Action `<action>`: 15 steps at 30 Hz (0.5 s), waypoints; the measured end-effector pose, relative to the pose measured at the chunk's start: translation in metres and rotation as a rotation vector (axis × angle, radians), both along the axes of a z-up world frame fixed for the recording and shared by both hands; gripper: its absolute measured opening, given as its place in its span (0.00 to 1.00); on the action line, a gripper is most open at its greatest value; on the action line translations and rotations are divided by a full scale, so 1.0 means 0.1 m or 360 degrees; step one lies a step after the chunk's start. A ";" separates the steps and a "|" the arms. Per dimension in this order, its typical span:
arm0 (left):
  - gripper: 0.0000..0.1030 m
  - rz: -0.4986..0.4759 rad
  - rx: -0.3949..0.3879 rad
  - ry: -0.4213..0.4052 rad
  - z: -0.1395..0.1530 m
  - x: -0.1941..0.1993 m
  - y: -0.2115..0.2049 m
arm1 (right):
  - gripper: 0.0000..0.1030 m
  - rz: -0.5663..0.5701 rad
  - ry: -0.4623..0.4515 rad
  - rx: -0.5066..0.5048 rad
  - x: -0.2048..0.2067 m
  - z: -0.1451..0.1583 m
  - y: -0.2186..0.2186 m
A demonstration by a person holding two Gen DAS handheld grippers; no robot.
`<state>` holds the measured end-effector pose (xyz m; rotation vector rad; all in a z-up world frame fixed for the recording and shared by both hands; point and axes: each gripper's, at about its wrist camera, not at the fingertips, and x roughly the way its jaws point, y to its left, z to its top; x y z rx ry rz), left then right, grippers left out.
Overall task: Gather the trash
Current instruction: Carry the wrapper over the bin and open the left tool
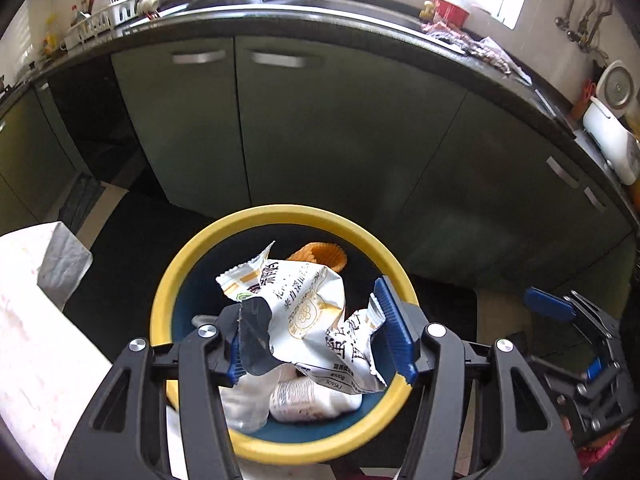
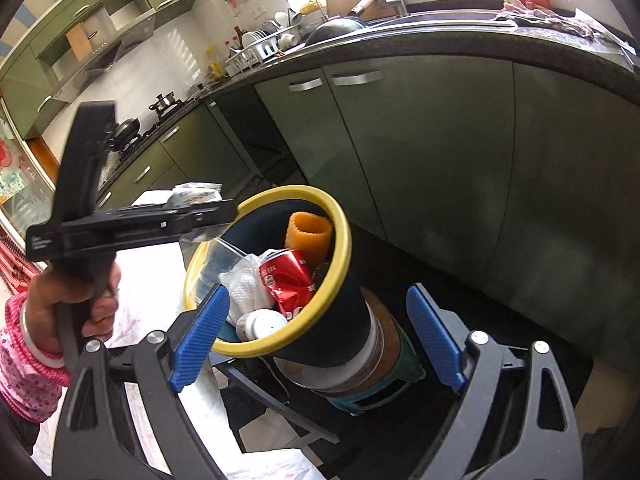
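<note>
A yellow-rimmed dark bin [image 1: 180, 272] stands on the floor below my left gripper [image 1: 320, 340]. The left gripper's blue pads are wide apart over the bin mouth, with a crumpled white snack wrapper [image 1: 304, 304] between them, caught against the left pad; I cannot tell if it is held. The bin [image 2: 340, 248] also shows in the right wrist view, holding an orange corrugated cup [image 2: 310, 236], a crushed red can [image 2: 286, 280], white tissue [image 2: 248, 288] and a white bottle [image 2: 260, 324]. My right gripper [image 2: 320, 340] is open and empty, just in front of the bin.
Green kitchen cabinets [image 1: 320, 132] under a dark countertop [image 1: 360, 16] stand behind the bin. A white-covered table [image 1: 36, 320] lies at the left. The bin sits on a round stand [image 2: 372, 376]. A hand holds the left gripper [image 2: 132, 220] above the bin.
</note>
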<state>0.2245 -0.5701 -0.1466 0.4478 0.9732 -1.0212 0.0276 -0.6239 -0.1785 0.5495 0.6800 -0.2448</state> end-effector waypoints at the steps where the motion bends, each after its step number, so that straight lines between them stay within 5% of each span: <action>1: 0.57 0.0001 0.0022 -0.0012 -0.05 0.02 -0.10 | 0.83 -0.0006 0.0010 0.0003 -0.01 -0.02 -0.02; 4: 0.61 0.0015 0.0054 -0.0005 -0.16 0.07 -0.28 | 0.83 -0.0018 0.0026 0.0028 -0.01 -0.07 -0.07; 9: 0.83 0.0051 0.0087 -0.0042 -0.23 0.13 -0.44 | 0.83 -0.0008 0.0027 0.0036 0.01 -0.09 -0.07; 15: 0.89 0.0118 -0.0003 -0.0028 -0.03 0.10 -0.07 | 0.83 0.0019 0.0006 0.0018 0.00 -0.04 0.01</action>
